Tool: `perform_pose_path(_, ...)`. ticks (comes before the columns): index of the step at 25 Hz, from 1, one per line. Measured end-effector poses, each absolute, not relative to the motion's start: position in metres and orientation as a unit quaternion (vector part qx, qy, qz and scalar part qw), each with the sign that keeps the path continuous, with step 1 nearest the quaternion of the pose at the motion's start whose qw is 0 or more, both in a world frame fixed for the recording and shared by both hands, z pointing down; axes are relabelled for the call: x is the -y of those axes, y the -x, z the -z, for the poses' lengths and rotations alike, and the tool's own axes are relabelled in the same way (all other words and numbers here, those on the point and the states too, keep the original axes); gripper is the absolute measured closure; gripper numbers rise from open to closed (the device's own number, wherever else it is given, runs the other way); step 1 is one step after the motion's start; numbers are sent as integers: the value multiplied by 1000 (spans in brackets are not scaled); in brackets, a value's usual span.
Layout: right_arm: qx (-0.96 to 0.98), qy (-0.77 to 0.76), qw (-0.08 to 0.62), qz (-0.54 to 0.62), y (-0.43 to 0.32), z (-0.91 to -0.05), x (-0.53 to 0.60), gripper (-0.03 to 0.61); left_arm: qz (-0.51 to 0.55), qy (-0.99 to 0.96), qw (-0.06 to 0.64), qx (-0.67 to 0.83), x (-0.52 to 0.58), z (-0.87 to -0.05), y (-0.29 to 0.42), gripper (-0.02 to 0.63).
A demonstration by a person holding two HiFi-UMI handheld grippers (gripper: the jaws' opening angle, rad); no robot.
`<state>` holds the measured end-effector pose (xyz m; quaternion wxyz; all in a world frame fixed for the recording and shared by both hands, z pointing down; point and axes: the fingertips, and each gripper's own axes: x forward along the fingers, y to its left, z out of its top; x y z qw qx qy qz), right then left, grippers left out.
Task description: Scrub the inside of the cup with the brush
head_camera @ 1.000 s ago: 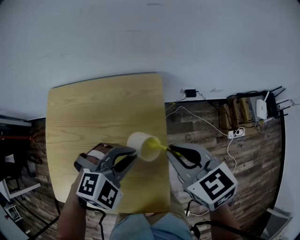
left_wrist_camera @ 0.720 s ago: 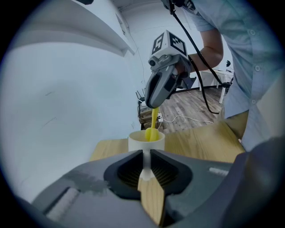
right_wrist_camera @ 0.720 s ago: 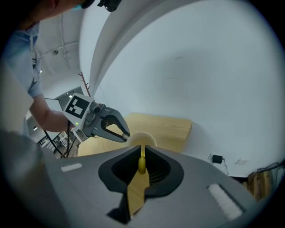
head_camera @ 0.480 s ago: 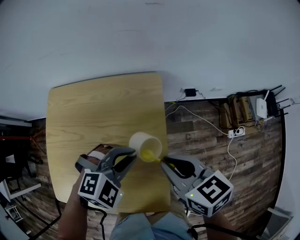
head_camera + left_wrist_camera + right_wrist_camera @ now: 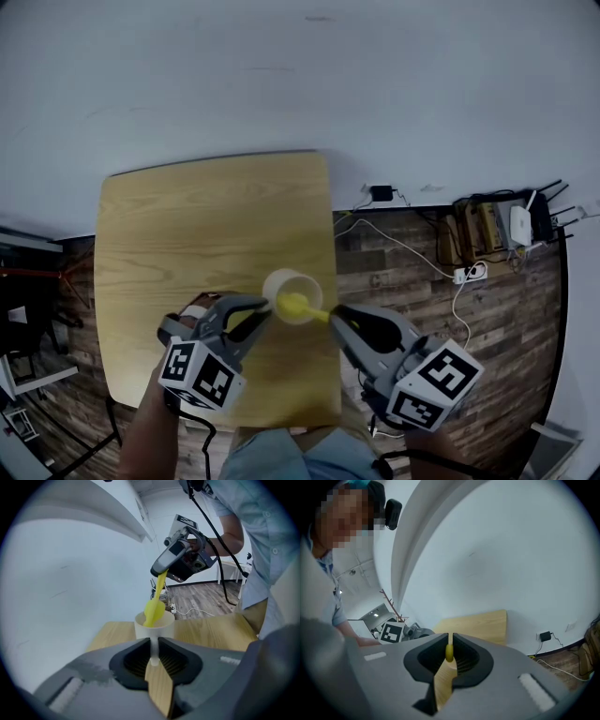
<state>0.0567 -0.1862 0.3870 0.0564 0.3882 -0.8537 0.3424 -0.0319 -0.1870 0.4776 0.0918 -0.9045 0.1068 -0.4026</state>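
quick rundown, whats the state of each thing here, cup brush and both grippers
cup: mouth open, its wall pinched by the left gripper
brush: yellow head inside the cup, handle clamped in the right gripper
left gripper: shut on the cup's wall
right gripper: shut on the brush handle

Hidden behind jaws
The left hand-held gripper [image 5: 154,642] covers the cup's [image 5: 167,627] base; the right hand-held gripper's [image 5: 449,638] view shows only the brush's [image 5: 449,654] handle end (head unseen).

Left gripper [image 5: 153,643] fingers [image 5: 136,663] tight on white cup [image 5: 154,626] wall, yellow brush [image 5: 153,611] head inside.
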Motion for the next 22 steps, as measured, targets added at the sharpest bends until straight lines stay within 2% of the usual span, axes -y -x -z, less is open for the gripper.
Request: perform_pose_path(22,852,-422,90,-297,-39,-382,176,543,314,931,-4,-185,191,-506,61,532)
